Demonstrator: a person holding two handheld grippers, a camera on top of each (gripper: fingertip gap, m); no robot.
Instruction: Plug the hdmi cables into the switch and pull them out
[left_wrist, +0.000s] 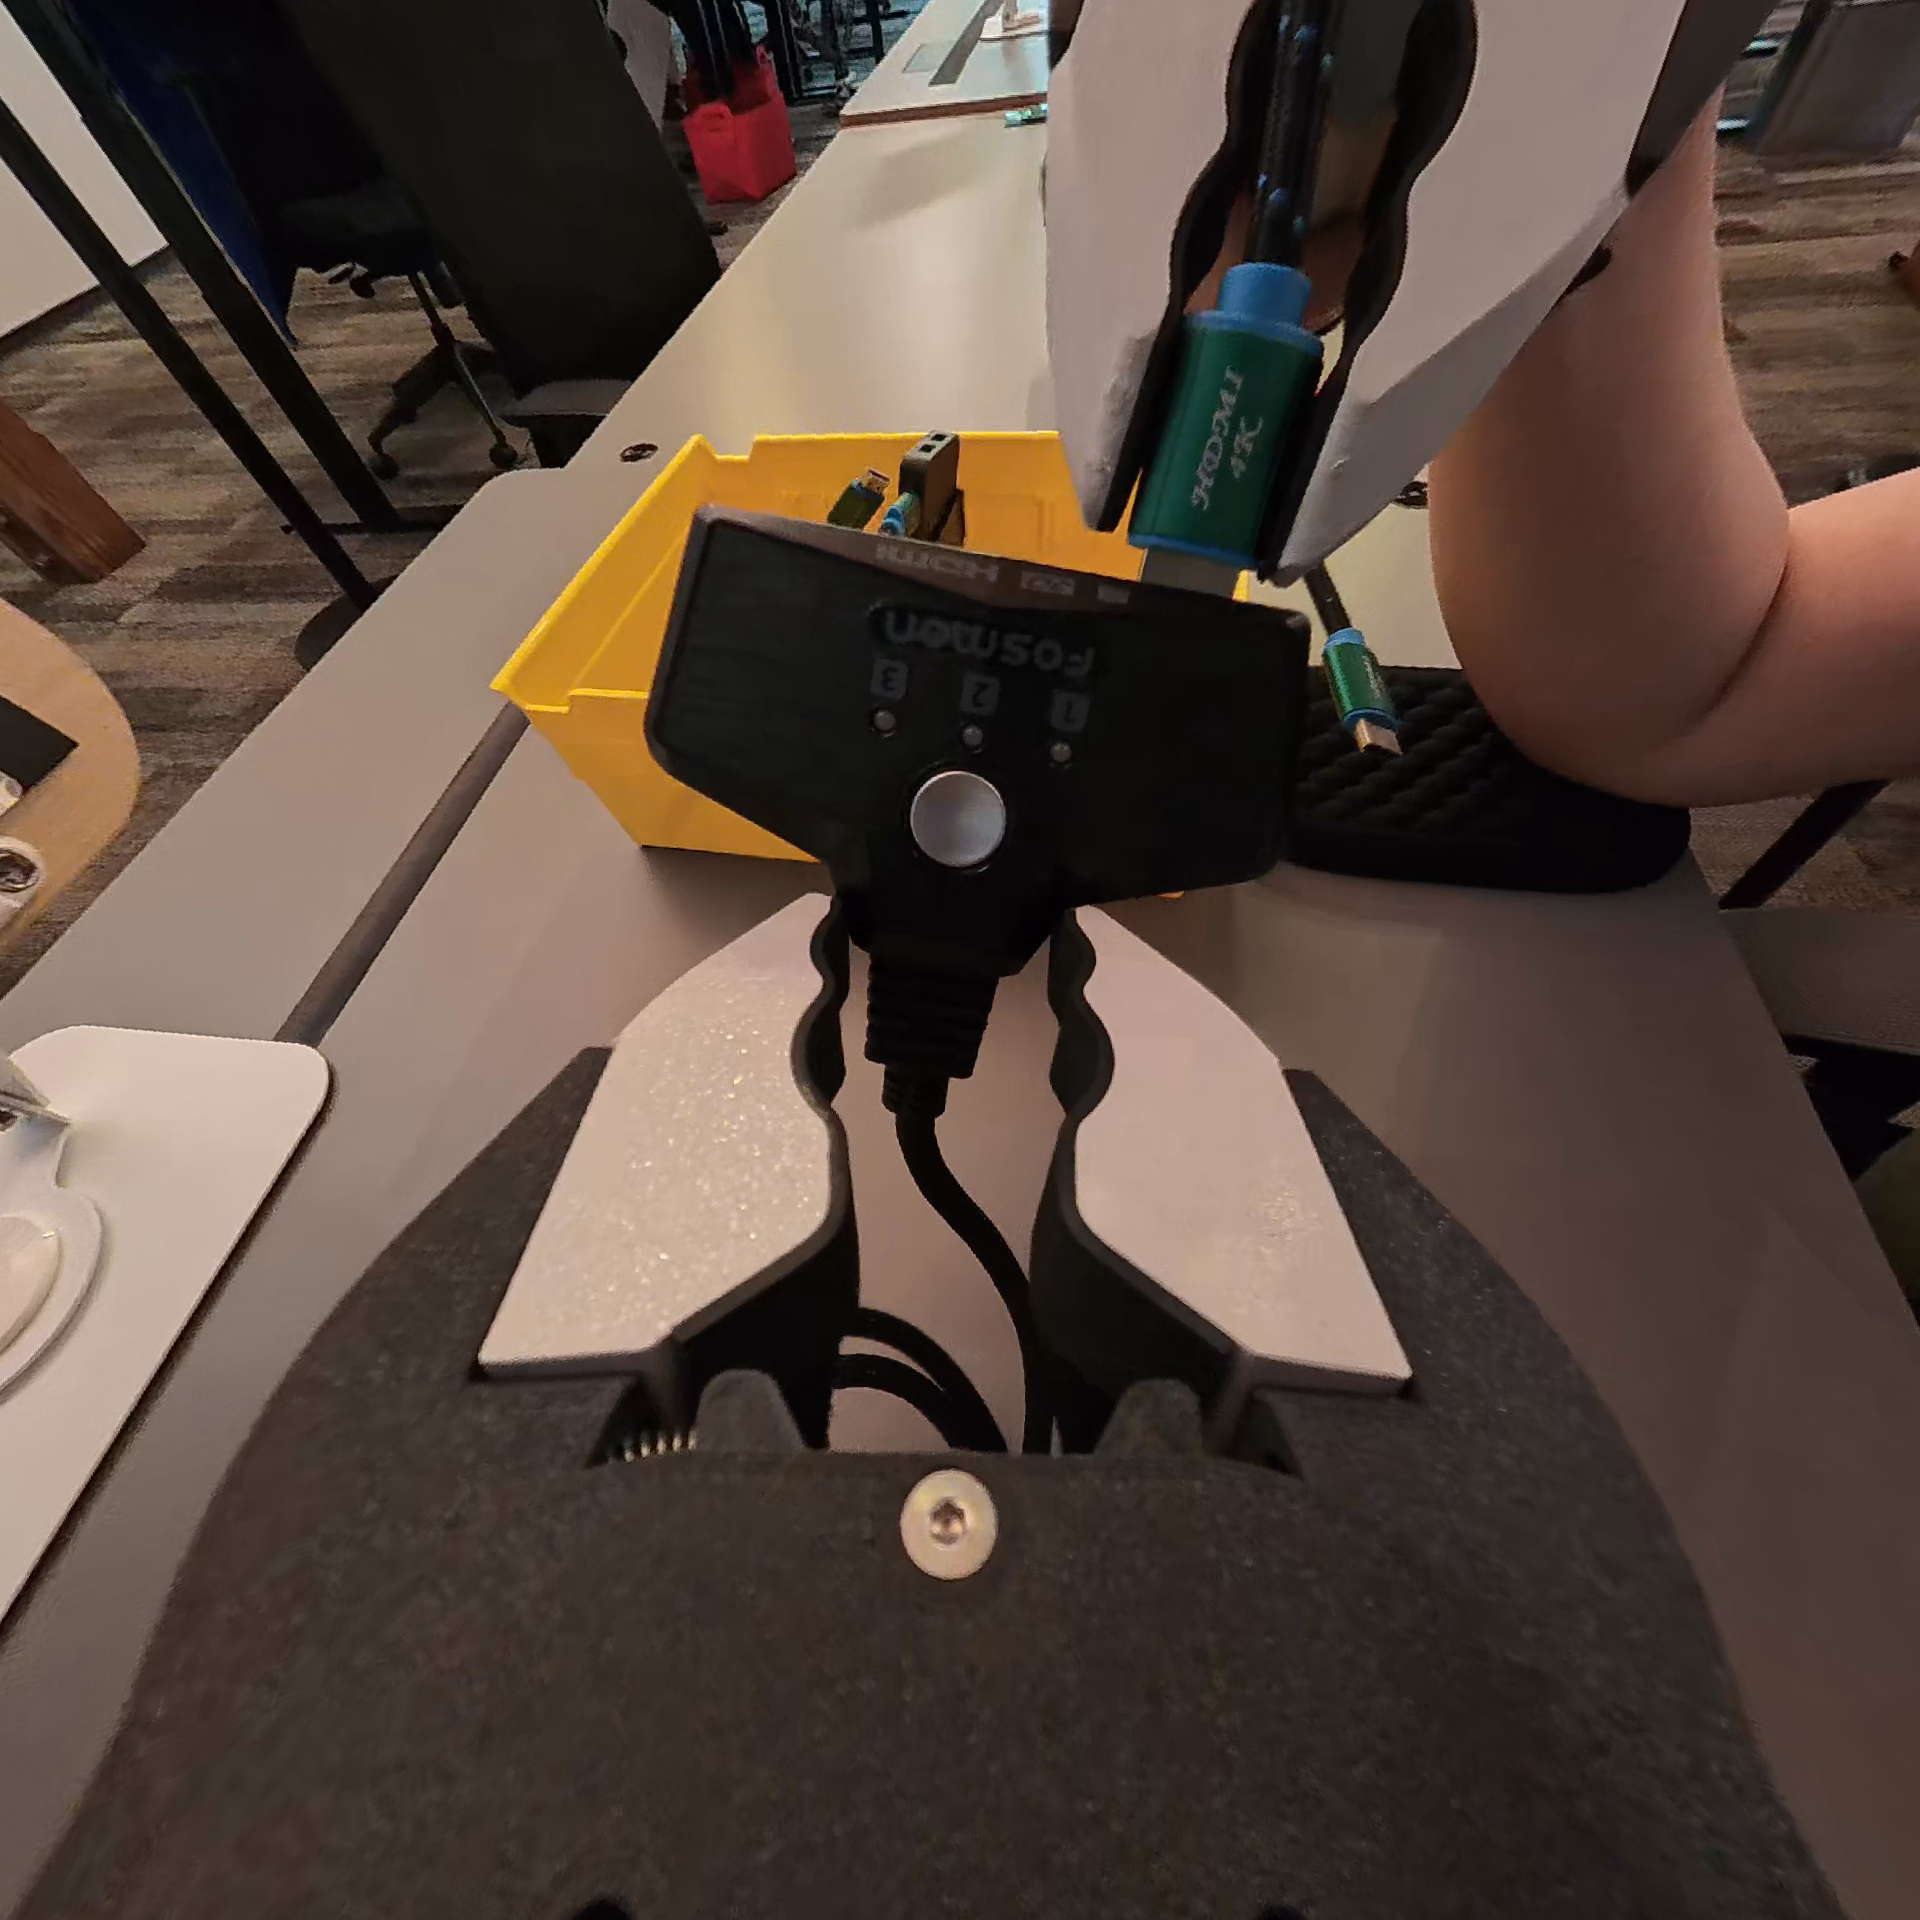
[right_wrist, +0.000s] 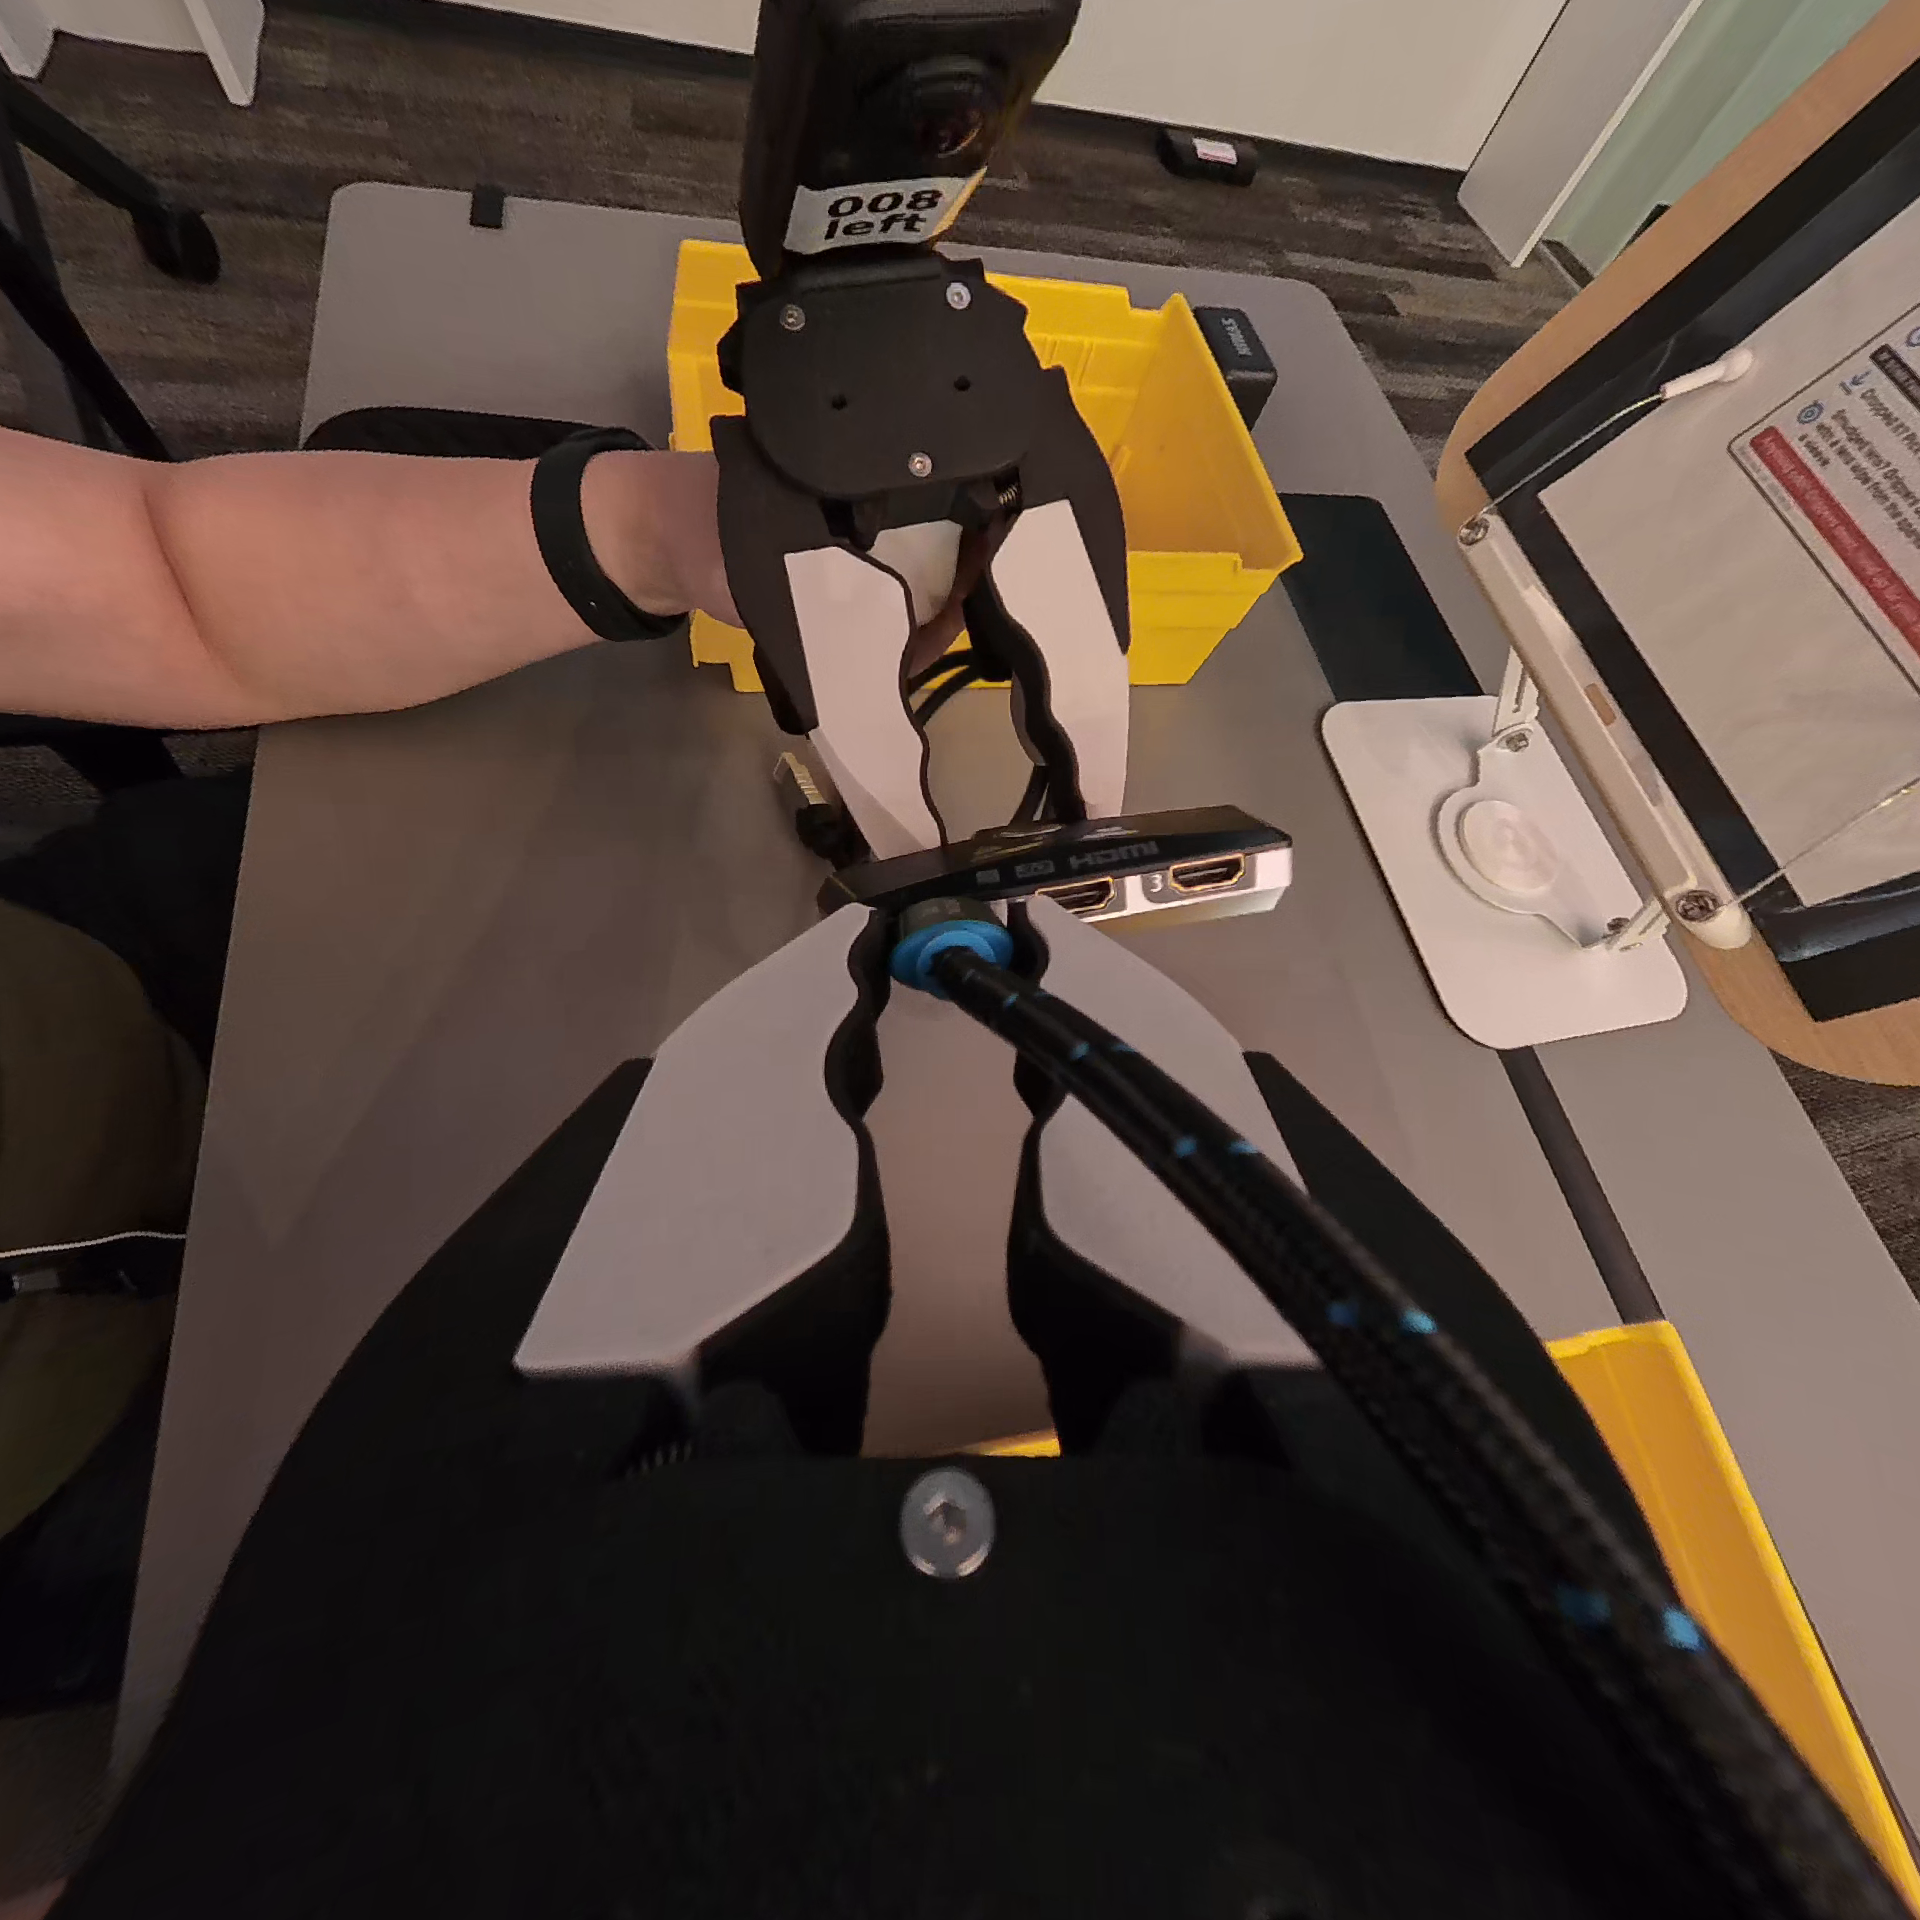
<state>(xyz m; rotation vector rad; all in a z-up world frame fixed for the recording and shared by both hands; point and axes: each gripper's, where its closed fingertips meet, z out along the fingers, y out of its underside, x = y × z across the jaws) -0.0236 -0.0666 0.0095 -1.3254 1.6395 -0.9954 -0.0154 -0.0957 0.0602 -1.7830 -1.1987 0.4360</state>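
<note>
Above the tabletop (left_wrist: 312, 790), left tongs (left_wrist: 940, 935) are pinching the switch (left_wrist: 977, 717) while right tongs (right_wrist: 940, 940), at one o'clock, are pinching a green HDMI plug (left_wrist: 1216, 457) entering its port, likely needing a straight push next.

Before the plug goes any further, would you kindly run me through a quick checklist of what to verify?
1. Left gripper shut on the switch at its cable end: ok.
2. Right gripper shut on the green plug: ok.
3. Plug's metal tip at the switch's port edge: ok, though how far it is seated cannot be told.
4. Plug square to the port: cannot tell; it looks slightly tilted in the left wrist view.
5. The other two ports free: ok, both empty.
6. Braided cable free of snags: ok, it runs back over the right gripper.
</note>
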